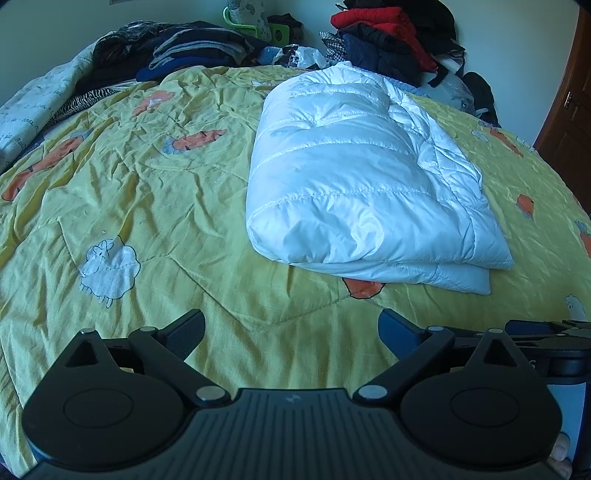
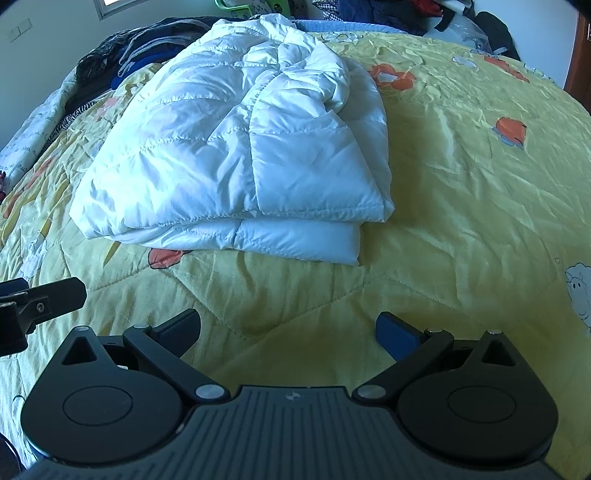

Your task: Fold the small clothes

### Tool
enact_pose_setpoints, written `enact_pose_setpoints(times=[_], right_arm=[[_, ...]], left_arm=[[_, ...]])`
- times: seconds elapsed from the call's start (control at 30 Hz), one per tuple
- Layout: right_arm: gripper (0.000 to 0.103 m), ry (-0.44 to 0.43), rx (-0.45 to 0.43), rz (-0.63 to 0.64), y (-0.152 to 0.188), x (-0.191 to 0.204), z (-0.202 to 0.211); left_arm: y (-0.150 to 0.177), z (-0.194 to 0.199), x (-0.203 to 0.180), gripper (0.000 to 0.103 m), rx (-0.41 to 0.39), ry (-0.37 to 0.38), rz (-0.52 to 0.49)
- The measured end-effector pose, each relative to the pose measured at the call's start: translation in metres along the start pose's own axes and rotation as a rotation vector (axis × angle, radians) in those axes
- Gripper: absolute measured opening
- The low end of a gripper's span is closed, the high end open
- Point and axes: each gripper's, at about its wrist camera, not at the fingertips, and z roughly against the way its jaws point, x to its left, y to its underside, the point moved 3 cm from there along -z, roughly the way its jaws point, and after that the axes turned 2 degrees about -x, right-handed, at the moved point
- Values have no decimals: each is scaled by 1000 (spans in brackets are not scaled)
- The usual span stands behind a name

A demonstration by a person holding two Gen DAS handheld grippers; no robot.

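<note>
A white quilted puffer jacket (image 1: pixel 354 177) lies folded into a thick rectangle on the yellow bedspread (image 1: pixel 155 192). In the right wrist view the same jacket (image 2: pixel 236 140) sits just ahead and to the left, its layered hem facing me. My left gripper (image 1: pixel 291 328) is open, low over the bedspread, well short of the jacket and holding nothing. My right gripper (image 2: pixel 288 330) is open too, empty, a short way in front of the jacket's near edge. The left gripper's finger (image 2: pixel 55 295) pokes in at the left edge of the right wrist view.
Dark folded clothes (image 1: pixel 184 48) are heaped at the bed's far left. A red and black pile (image 1: pixel 391 33) is stacked at the far right by the wall. A green plastic item (image 1: pixel 258 26) stands at the back. A brown door (image 1: pixel 565 118) is at right.
</note>
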Motion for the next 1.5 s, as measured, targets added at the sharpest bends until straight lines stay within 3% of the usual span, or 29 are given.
enact_pose_setpoints(times=[1.5], right_arm=[[103, -6, 10, 7, 4, 4, 1]], left_arm=[[2, 2, 1, 101, -1, 3, 7]])
